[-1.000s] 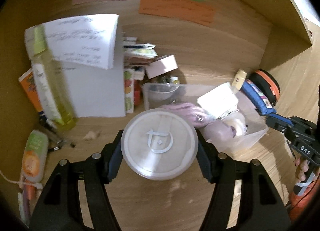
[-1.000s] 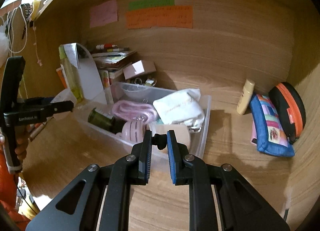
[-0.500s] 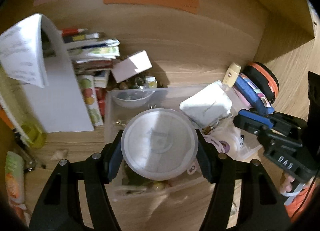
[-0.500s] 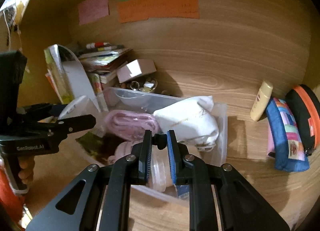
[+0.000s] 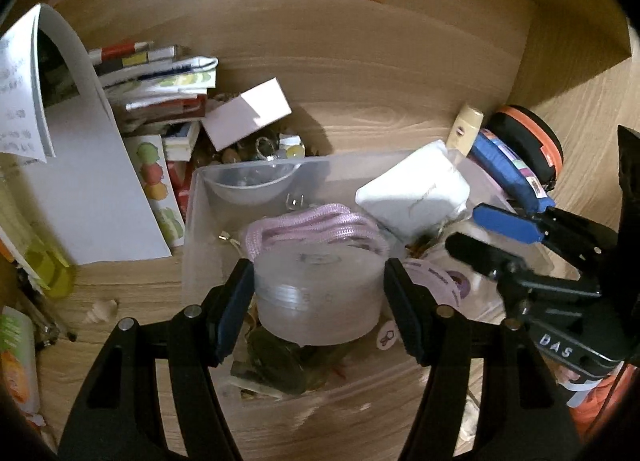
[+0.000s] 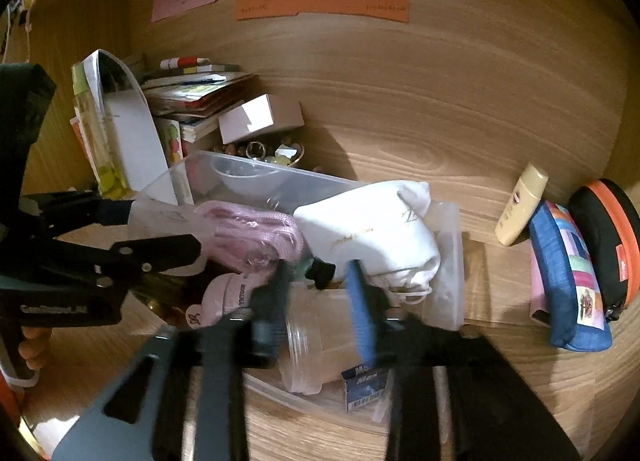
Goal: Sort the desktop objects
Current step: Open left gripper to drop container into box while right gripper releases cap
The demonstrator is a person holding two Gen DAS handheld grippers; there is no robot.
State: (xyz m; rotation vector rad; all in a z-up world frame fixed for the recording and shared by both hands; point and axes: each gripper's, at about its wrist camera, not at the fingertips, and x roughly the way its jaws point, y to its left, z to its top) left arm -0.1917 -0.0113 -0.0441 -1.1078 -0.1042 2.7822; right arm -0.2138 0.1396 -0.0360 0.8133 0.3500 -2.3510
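My left gripper (image 5: 319, 275) is shut on a round translucent lidded jar (image 5: 316, 301) and holds it over the clear plastic bin (image 5: 192, 229). In the bin lie a pink cord (image 5: 316, 221), a white pouch (image 5: 416, 193) and a clear jar on its side (image 6: 312, 341). The jaws of my right gripper (image 6: 316, 285) are opening above the bin's near end. A small black piece (image 6: 320, 275) sits in the gap, and neither pad touches it. The right wrist view has the left gripper (image 6: 164, 227) at the left with its jar (image 6: 160, 219). The right gripper (image 5: 464, 225) shows at the right of the left wrist view.
Books (image 5: 160, 89), a white box (image 5: 248, 117) and a bowl of trinkets (image 6: 264, 153) crowd the back left beside a white pad (image 5: 80, 181) and a yellow bottle (image 6: 96, 133). At the right lie a cream tube (image 6: 520, 205), a blue pouch (image 6: 568, 277) and a black-orange case (image 6: 608, 241).
Both grippers moved forward and down over the bin. The right jaws, shut on the small black piece before, have parted. The held jar now shows its side.
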